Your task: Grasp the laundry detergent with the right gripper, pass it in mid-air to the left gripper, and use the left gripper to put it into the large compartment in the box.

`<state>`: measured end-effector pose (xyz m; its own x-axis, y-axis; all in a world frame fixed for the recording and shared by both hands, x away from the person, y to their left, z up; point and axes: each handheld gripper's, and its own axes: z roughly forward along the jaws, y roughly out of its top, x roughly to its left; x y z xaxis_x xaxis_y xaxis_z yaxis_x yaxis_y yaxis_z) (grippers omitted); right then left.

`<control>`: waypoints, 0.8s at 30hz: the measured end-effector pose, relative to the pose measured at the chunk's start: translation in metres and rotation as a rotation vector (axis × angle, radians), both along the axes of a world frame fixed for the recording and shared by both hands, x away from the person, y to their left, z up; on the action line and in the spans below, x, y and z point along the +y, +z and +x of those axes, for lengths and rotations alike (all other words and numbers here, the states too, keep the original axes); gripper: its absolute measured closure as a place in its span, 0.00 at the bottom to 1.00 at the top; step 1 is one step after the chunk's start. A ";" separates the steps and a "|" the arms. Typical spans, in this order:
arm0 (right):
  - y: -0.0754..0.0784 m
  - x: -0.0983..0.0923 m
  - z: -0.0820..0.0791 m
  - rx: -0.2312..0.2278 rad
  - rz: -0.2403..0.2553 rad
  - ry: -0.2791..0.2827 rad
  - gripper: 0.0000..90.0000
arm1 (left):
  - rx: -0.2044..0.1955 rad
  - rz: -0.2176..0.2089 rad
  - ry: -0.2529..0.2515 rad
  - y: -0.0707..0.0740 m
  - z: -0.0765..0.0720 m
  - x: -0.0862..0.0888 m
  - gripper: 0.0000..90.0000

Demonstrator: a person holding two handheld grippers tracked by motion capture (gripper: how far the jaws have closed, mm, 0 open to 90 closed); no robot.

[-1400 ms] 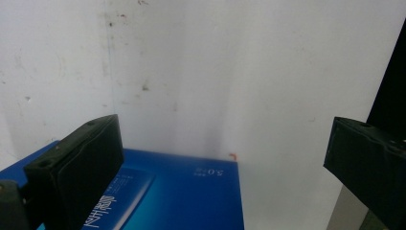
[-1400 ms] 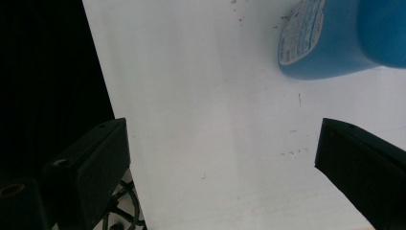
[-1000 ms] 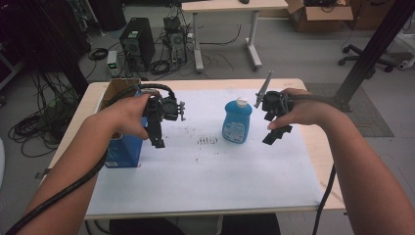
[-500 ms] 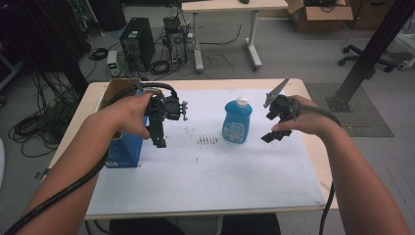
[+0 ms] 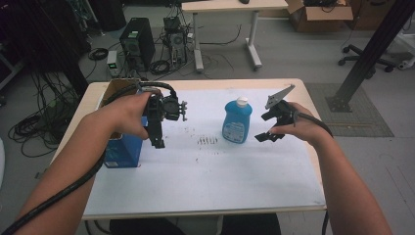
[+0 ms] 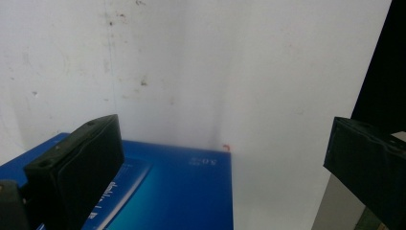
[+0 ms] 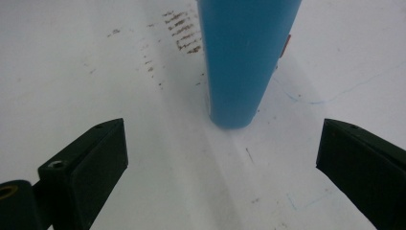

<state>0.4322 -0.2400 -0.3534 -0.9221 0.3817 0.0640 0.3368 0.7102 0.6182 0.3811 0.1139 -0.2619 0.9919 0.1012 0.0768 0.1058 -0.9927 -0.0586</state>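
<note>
- Blue plastic soap bottle (image 5: 237,122) stands upright mid-table, ungrasped.
- Right gripper (image 5: 268,128), jaws spread wide, just right of bottle; grasp remains.
- Left gripper (image 5: 155,134), jaws apart, waits left, above blue cardboard box (image 5: 122,149).

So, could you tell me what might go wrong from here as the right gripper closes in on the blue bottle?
1. The blue bottle stands upright and narrow; the open right gripper comes from its side, so a jaw might nudge and tip it before both close.
2. In the right gripper view the bottle sits ahead of the jaws, so closing now would likely miss.
3. The open left gripper hovers beside the blue box and could bump it.
</note>
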 end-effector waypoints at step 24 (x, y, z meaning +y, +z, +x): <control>-0.029 0.020 0.012 -0.058 0.192 -0.079 0.02 | 0.006 -0.017 -0.013 0.001 -0.011 0.005 0.00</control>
